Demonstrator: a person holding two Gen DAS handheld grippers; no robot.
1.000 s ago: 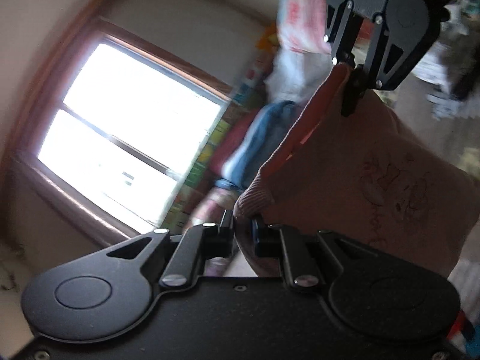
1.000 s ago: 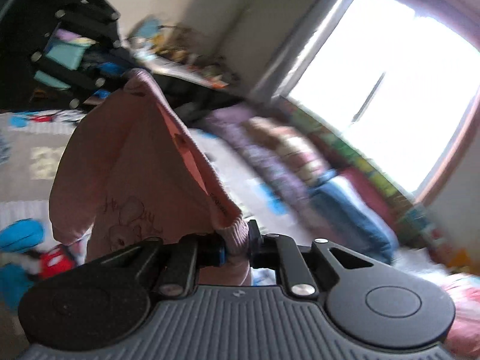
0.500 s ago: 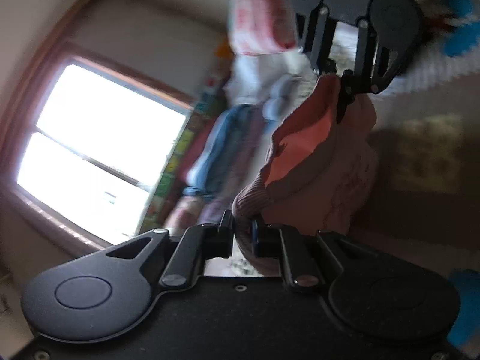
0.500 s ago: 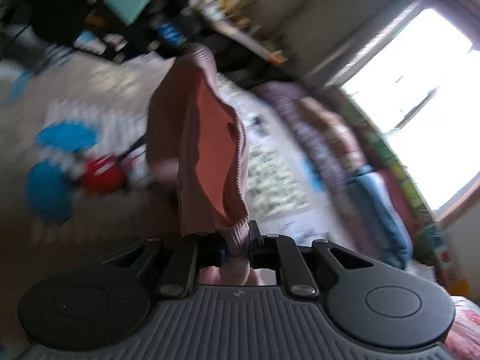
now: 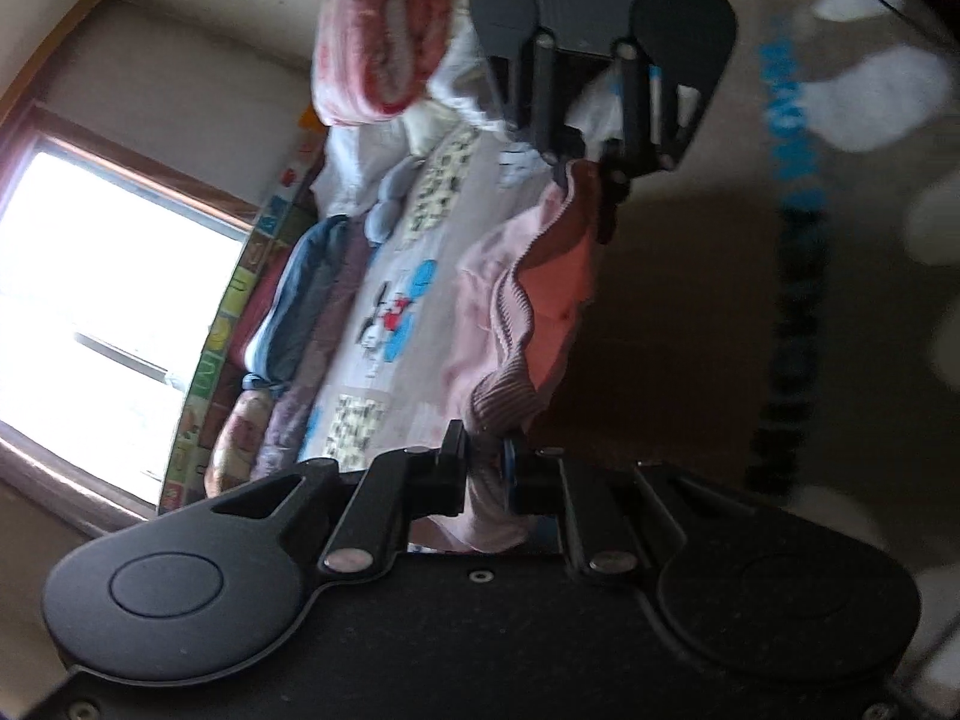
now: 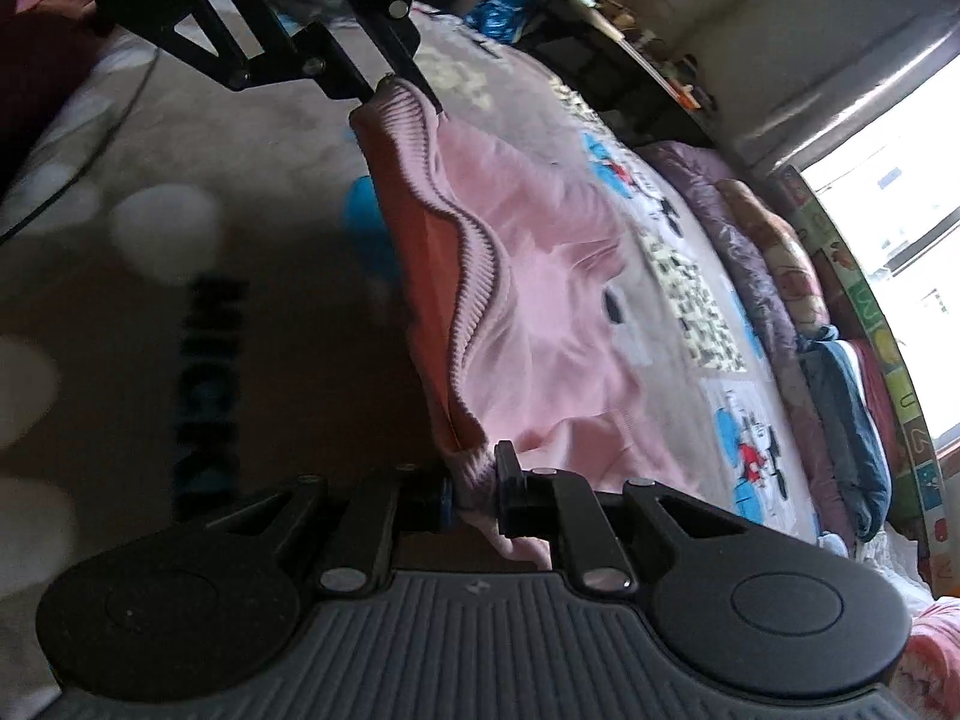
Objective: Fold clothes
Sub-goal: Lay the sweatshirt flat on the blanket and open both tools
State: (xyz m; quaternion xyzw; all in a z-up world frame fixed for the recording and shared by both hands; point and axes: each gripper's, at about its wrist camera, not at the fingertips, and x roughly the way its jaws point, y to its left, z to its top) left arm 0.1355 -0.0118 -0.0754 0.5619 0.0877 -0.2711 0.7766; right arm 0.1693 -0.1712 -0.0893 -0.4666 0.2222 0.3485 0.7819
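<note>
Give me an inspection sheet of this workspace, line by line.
Surface: cartoon-print bed cover, garment body lying on it.
Job's things: pink garment, ribbed hem stretched between both grippers.
Clutter: folded bedding along the window side; rolled blanket.
Grippers: left gripper and right gripper each shut on the hem.
Cables: thin dark cable across the cover.
Surroundings: bright window; cluttered shelf.
</note>
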